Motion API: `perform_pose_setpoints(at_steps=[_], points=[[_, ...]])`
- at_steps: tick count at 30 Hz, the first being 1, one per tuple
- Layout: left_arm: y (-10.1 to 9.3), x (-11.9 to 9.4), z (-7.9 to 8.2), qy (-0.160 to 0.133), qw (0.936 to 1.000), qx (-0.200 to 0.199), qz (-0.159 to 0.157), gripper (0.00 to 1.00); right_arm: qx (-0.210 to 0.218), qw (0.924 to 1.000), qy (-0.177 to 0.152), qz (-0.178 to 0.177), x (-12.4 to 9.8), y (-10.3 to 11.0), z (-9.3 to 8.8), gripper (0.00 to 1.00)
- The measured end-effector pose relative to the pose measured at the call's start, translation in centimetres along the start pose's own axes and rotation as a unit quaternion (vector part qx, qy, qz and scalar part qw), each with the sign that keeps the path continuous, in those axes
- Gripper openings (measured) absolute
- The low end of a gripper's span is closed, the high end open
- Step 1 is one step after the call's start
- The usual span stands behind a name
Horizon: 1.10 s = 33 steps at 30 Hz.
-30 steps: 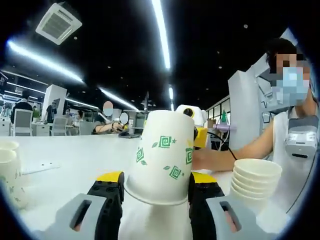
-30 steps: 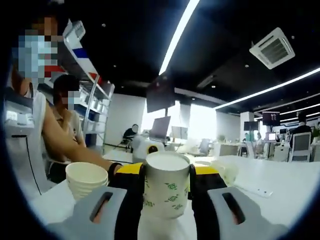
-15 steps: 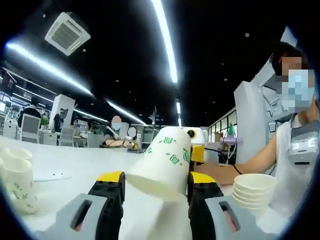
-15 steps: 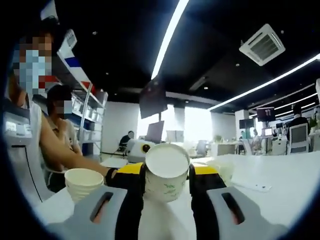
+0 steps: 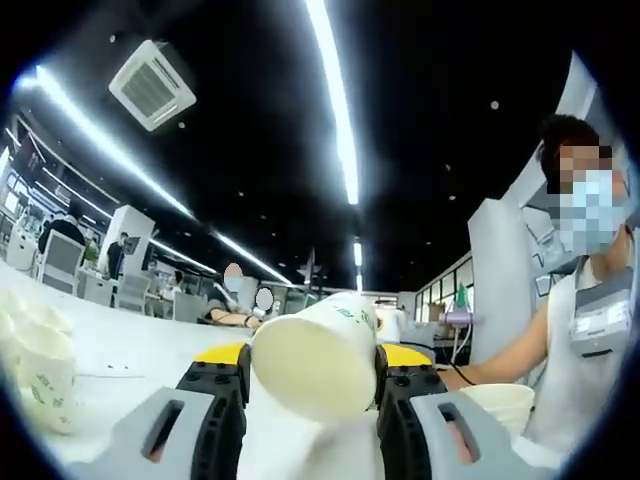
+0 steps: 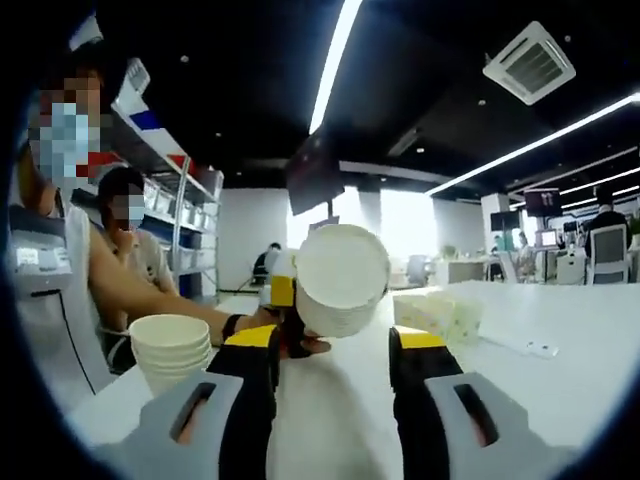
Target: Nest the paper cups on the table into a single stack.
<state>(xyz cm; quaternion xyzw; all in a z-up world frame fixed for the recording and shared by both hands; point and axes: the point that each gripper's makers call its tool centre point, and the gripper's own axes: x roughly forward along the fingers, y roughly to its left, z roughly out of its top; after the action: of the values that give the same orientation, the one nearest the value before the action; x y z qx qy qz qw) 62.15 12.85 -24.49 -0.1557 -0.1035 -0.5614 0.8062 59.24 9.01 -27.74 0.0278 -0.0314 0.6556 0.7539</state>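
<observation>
- The left gripper (image 5: 312,385) has its jaws closed on a cup (image 5: 318,350) at lower centre of the left gripper view. The cup is tipped so its pale inside faces the camera, probably to turn the mouth for nesting.
- In the right gripper view the right gripper (image 6: 332,352) has its jaws apart with nothing between them. The same cup (image 6: 340,278) sits above centre there, off the counter (image 6: 560,340), with the left gripper's yellow tip (image 6: 281,292) and a hand (image 6: 290,340) beside it.
- The stack (image 6: 172,350) of nested cups stands at lower left of the right gripper view, rim up, likely the target. In the left gripper view just its top rim (image 5: 497,398) peeks at lower right.
- The left gripper view adds loose cups (image 5: 38,375) at the left edge, not yet stacked.
- The right gripper view adds a lying cup (image 6: 440,315), right of centre, on the counter.
</observation>
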Motion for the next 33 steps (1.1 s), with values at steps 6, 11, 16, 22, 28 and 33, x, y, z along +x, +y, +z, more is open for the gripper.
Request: perform_pose_setpoints(at_steps=[6,11,16,22,28,33], points=[[1.1,0.3,-2.9,0.078,0.9954,0.044,0.034,0.53,-0.015,0.9997,0.008,-0.019,-0.6,-0.7,0.6,0.61],[0.4,1.0,-5.0,0.121,0.9908,0.057,0.021,0.53,-0.051,0.9959,0.072,-0.02,-1.6,-1.6,-1.1,0.61],[-0.3,1.0,-6.7,0.16,0.9842,0.075,0.013,0.53,-0.033,0.9954,0.089,0.014,-2.5,-1.4,-2.0,0.53],[-0.3,0.8,-6.3,0.154,0.9852,0.074,0.014,0.53,-0.035,0.9952,0.09,0.013,-2.6,-1.3,-2.1,0.49],[-0.6,0.8,-6.0,0.147,0.9864,0.072,0.01,0.53,-0.046,0.9939,0.101,0.004,-2.4,-1.3,-2.6,0.42],[-0.4,0.7,-5.9,0.144,0.987,0.068,0.016,0.53,-0.042,0.9948,0.092,-0.001,-2.4,-1.6,-2.3,0.4]])
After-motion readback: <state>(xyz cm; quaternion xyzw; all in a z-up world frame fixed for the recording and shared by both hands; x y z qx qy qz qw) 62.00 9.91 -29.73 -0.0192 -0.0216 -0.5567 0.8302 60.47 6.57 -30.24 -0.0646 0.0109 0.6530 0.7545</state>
